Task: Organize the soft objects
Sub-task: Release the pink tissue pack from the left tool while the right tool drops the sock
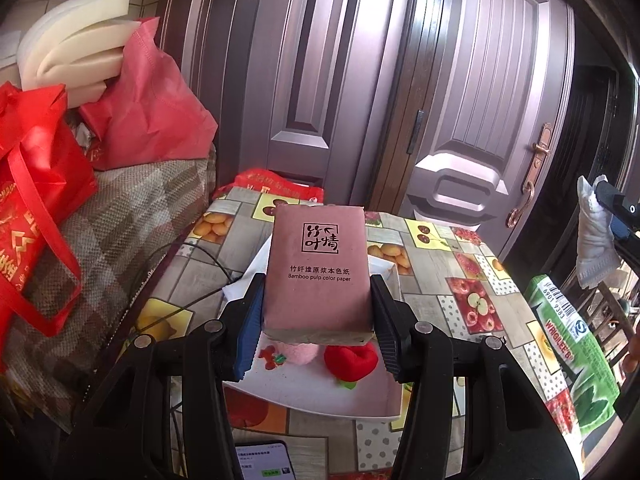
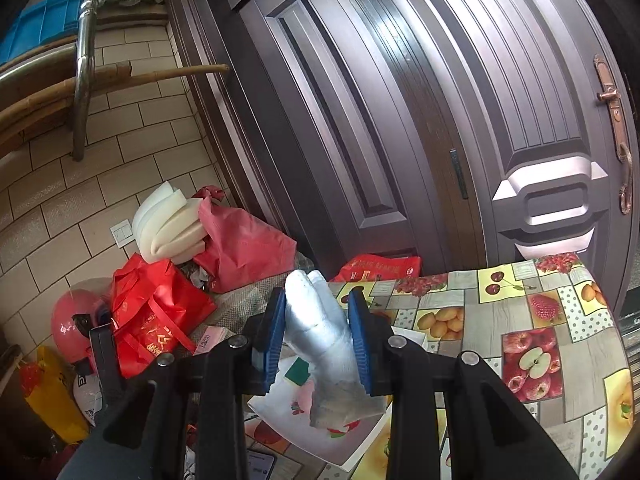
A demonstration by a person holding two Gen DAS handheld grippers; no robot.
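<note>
1. Nearest the left camera, the left gripper (image 1: 318,312) clamps a pink tissue pack (image 1: 318,268) by its long sides, jaws partway apart, pads pressed into the wrapper at the near end. The pack hangs above a white tray (image 1: 312,396).

2. The pack looks light and squashy under a slick film; a grip across its width near the middle should hold best, since a hard squeeze would dent it.

3. Under the pack, two plush toys, one pink (image 1: 298,350) and one red (image 1: 351,360), lie on the tray, which sits on a fruit-print table (image 1: 468,292).

4. In the right view, the right gripper (image 2: 318,334) stands narrow, pinching a white glove (image 2: 320,320) at the palm, fingers up, the cuff drooping over the tray (image 2: 352,452).

5. The glove appears limp and near weightless; it will flop wherever it is not held.

6. Beyond the table, red bags (image 1: 148,108) and foam (image 1: 68,40) crowd a sofa beside a dark door (image 1: 460,80).
</note>
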